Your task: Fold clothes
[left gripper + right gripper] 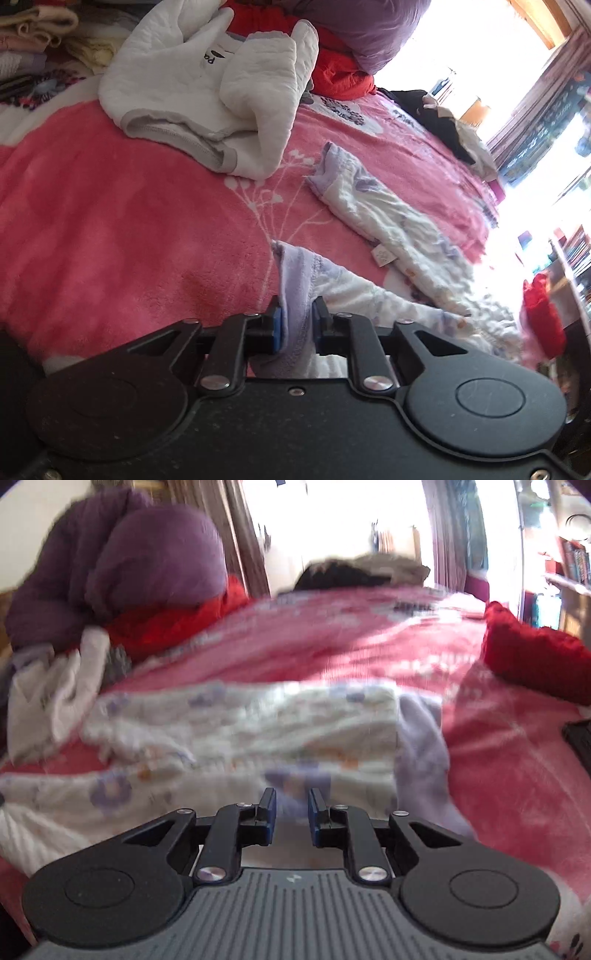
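Observation:
A white garment with purple flowers and lilac cuffs (399,229) lies spread on the pink blanket (110,221). My left gripper (297,317) is shut on one lilac cuff (295,280) of it, with cloth bunched between the blue pads. In the right wrist view the same garment (240,731) lies crumpled just ahead of my right gripper (291,812). Its jaws stand a little apart with blurred cloth showing behind the gap; I cannot tell if any is held.
A white quilted top (207,85) lies behind on the blanket. Red (340,70) and purple (122,565) clothes are heaped at the bed's far side. Folded stacks (37,33) sit far left. A red cushion (535,653) lies right. Bookshelves (576,561) stand beyond.

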Motion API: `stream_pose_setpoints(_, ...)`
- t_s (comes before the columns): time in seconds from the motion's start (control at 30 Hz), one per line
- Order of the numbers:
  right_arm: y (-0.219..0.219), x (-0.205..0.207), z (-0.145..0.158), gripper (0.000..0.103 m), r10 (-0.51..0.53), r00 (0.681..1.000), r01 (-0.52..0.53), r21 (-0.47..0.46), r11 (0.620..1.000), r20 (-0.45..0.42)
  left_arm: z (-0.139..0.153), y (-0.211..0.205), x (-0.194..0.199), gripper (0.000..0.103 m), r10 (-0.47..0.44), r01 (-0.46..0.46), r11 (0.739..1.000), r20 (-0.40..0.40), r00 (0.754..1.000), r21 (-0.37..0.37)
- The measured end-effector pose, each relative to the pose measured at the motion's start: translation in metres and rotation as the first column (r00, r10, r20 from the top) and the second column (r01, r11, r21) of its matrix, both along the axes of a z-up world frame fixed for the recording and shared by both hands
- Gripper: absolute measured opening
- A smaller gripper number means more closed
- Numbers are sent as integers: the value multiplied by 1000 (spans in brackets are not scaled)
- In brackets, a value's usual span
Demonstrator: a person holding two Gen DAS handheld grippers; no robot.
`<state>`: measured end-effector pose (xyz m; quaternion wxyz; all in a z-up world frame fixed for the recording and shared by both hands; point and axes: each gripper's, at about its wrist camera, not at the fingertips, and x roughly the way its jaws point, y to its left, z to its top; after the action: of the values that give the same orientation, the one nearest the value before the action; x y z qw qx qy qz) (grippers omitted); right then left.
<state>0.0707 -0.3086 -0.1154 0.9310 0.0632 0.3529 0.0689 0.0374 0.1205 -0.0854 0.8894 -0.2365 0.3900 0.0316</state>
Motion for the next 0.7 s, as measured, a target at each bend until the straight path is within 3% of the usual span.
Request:
stream_pose_setpoints(0.03,2,0,-4,20,4,1000,-4,-22,1000,-18,-3,-2,3,36,10,-9,997,-17,1000,73)
stream_pose_setpoints(0.07,4,0,-8,20,7,999,-9,-44,999,-36,-5,-1,1,39,40,-37,992,-19,999,117)
stream_pose_setpoints(0.17,10,-7,1,23,7,1000,-9,-121,993,-18,2,9,-3,39,55,-61,990,43,998,131)
stream_pose_setpoints(0.27,15,-16,5,25,66,997,-63,-74,995,35,11,2,-3,39,-17,1,990,117,993,142)
stream_pose_setpoints(0.4,48,-26,15,25,212,967,-192,-140,971,144,5,-18,8,38,-128,114,985,107,986,131)
stream_pose_setpoints(0.5,70,-28,15,25,300,944,-276,-171,946,135,6,-27,23,38,-176,159,975,104,979,155)
stream_pose_setpoints(0.7,67,-21,16,25,284,948,-267,-128,955,140,8,6,79,38,-110,114,993,120,987,-24)
